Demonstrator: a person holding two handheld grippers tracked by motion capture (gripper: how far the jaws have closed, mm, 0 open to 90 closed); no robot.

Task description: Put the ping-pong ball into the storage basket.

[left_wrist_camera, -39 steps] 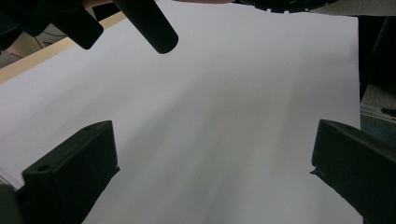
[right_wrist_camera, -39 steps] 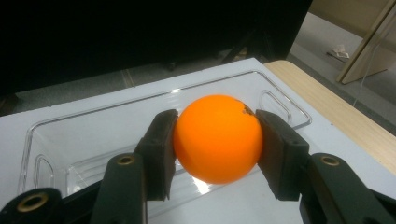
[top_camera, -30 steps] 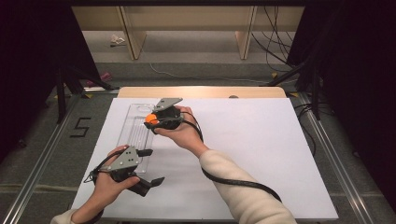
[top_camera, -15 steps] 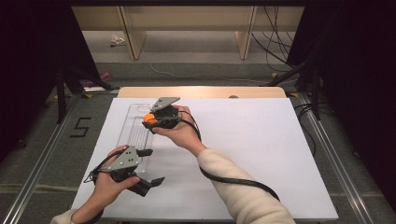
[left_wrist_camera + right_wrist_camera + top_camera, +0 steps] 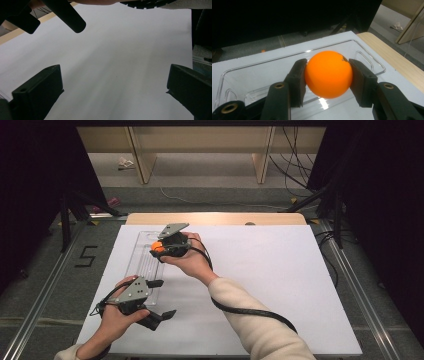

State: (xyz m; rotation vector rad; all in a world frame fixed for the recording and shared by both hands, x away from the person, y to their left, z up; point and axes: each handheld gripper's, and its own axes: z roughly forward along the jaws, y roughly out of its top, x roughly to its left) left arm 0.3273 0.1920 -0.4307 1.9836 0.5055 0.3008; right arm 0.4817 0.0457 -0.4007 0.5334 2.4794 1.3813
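Note:
An orange ball sits squeezed between the two black pads of my right gripper, which is shut on it. In the high view that ball and the right gripper hang over the far part of a clear plastic tray lying on the white table sheet. From the right gripper view, the tray lies just below and beyond the ball. My left gripper rests near the table's front left with its jaws wide apart and nothing between them; its own view shows bare white sheet.
A wooden table edge runs along the far side of the sheet. Floor rails flank the table, with a taped "5" on the left floor. Cables trail from the grippers across the sheet. Dark stands and curtains border both sides.
The right gripper with the ball has shifted slightly over the tray's far end. The left gripper has stayed where it was.

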